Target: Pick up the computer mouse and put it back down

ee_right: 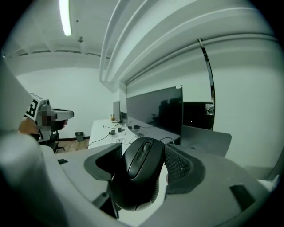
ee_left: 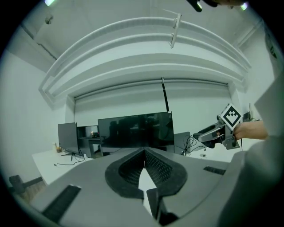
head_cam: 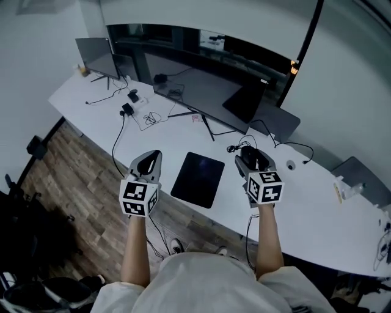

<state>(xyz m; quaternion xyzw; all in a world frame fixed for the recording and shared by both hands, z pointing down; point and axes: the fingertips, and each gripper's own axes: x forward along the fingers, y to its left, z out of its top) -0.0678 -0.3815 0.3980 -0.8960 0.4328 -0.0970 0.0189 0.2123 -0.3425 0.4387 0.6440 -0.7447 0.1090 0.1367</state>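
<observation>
Pale cloth covers the person's torso [head_cam: 198, 284] at the bottom edge of the head view, and two bare forearms reach forward from it, each ending in a cube with square markers. Ahead of the left cube [head_cam: 138, 197], the left gripper [head_cam: 151, 162] has its jaws clenched tip to tip, and its own view shows the ribbed pads [ee_left: 155, 166] meeting in a point with nothing between them. Ahead of the right cube [head_cam: 266, 186], the right gripper [head_cam: 250, 160] stands wide and clamps the computer mouse [ee_right: 141, 170], a black one, by its two sides. The mouse's nose and wheel point away from the camera, and it is held clear of the white desk [head_cam: 305, 208]. Between the two grippers and below them, a black mouse pad [head_cam: 197, 179] lies flat on the desk near its front edge, with wood-patterned floor [head_cam: 67, 183] to the left of the desk. Further back a wide dark monitor [head_cam: 201, 95] stands on thin legs. A black cable [head_cam: 116, 143] hangs over the desk's front edge from a small black adapter [head_cam: 127, 110] beside the monitor. A smaller monitor [head_cam: 93, 56] stands at the far left corner, and a plain pale wall [head_cam: 201, 15] rises behind everything.
</observation>
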